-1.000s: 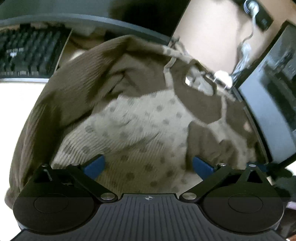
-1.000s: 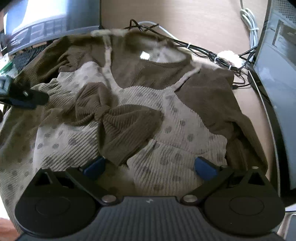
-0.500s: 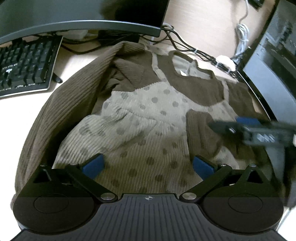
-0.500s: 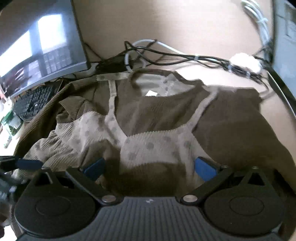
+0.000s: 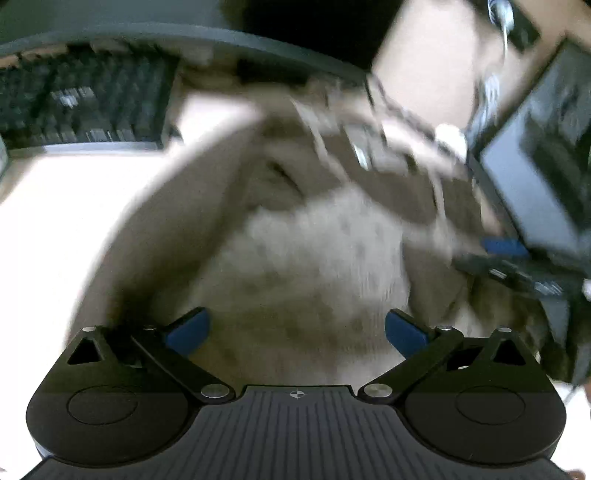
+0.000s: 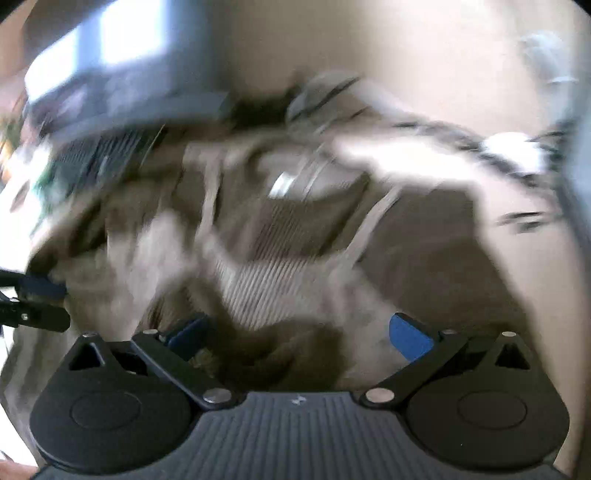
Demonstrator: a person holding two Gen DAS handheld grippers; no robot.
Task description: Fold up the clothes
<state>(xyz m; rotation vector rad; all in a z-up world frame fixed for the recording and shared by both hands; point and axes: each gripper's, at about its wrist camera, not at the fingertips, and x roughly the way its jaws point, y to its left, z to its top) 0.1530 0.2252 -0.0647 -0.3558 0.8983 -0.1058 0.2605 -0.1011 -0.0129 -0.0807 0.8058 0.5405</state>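
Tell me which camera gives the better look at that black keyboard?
The left wrist view. There the keyboard fills the upper left corner, and its rows of keys can be made out despite the blur. In the right wrist view the keyboard is only a smeared dark patch at the left, below the monitor.

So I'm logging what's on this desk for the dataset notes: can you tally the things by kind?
Brown and beige polka-dot garment: 1
Keyboard: 1
Monitors: 2, one at the back, one at the right
Cable bundle: 1
Hand-held grippers: 2, left hand-held gripper, right hand-held gripper, both open
Total: 7
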